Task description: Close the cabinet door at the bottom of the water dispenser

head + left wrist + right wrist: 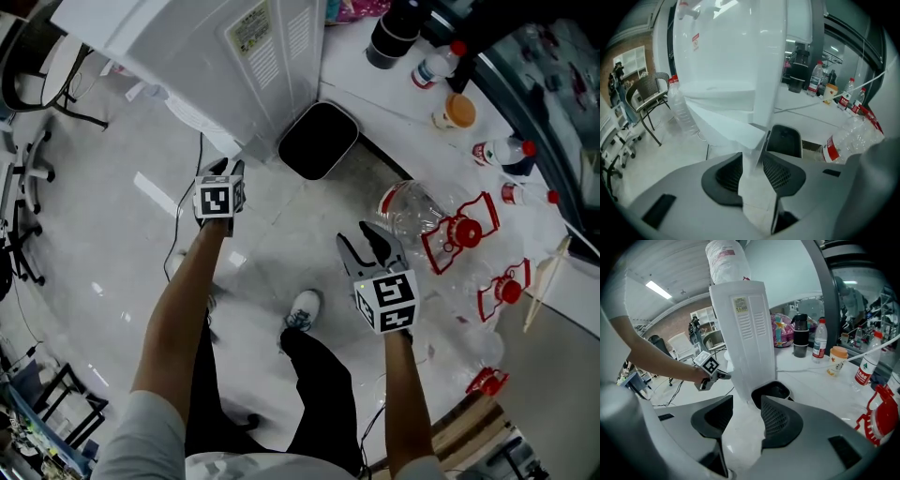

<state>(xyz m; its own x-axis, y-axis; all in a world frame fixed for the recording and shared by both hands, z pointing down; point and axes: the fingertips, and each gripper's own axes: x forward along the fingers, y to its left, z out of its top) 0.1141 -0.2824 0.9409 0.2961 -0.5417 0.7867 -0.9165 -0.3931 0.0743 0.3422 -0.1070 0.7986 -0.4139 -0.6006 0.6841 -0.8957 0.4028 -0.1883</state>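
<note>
The white water dispenser point(216, 47) stands at the top of the head view. Its low cabinet door point(731, 126) hangs open towards me in the left gripper view. My left gripper point(752, 171) is shut on the door's free edge, with the white panel filling the gap between its pads. From above, the left gripper point(232, 169) sits just off the dispenser's bottom corner. It also shows in the right gripper view, left gripper point(710, 369), beside the dispenser point(745, 333). My right gripper point(366, 246) hovers open over the floor with nothing between its jaws, aimed at the dispenser's back.
A black bin point(319, 139) stands against the dispenser's right side. Empty water jugs point(408, 208) with red handles point(459, 230) lie on the floor to the right. Bottles and a cup point(459, 111) stand on a white ledge. A chair point(644, 93) stands left, and my shoe point(302, 309) below.
</note>
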